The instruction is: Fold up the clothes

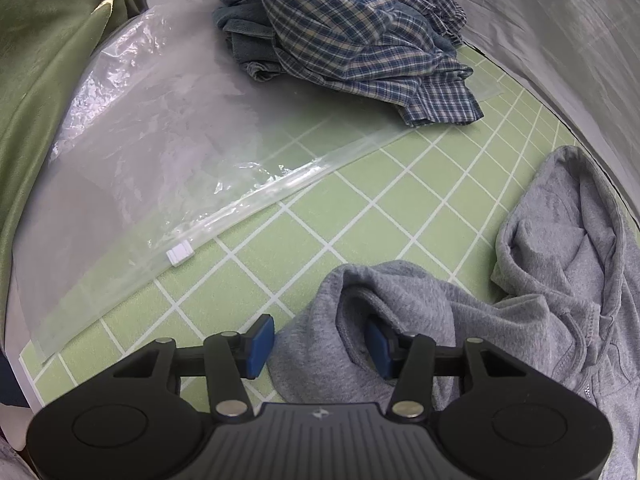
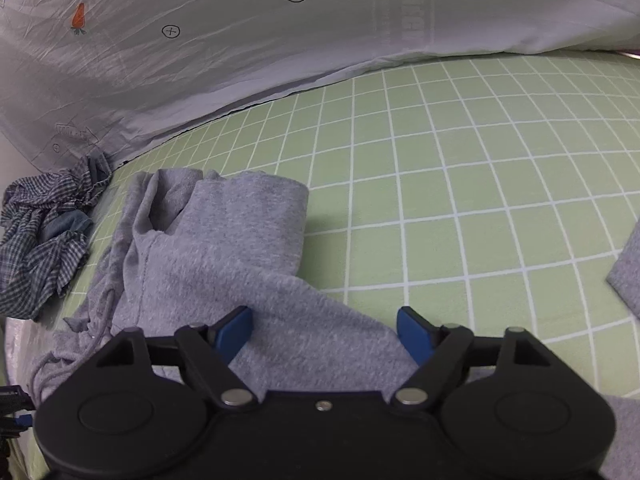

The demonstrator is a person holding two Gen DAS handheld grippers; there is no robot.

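A crumpled grey hoodie (image 1: 540, 280) lies on the green grid mat (image 1: 360, 208). My left gripper (image 1: 320, 348) straddles a raised fold at the hoodie's left edge. Its right pad is tucked into the fold and its left pad stands just off the cloth over the mat, jaws apart. In the right wrist view the grey hoodie (image 2: 224, 248) spreads out with a sleeve folded over. My right gripper (image 2: 326, 334) hovers open over its lower edge, a blue pad on either side of the fabric. A blue plaid shirt (image 1: 360, 32) (image 2: 40, 240) lies bunched at the far side.
A clear plastic zip bag (image 1: 140, 160) lies on the mat left of the hoodie. A green cloth (image 1: 40, 80) hangs at the far left. A white sheet with carrot prints (image 2: 240, 40) borders the green grid mat (image 2: 480, 180). Another grey piece (image 2: 628, 272) shows at the right edge.
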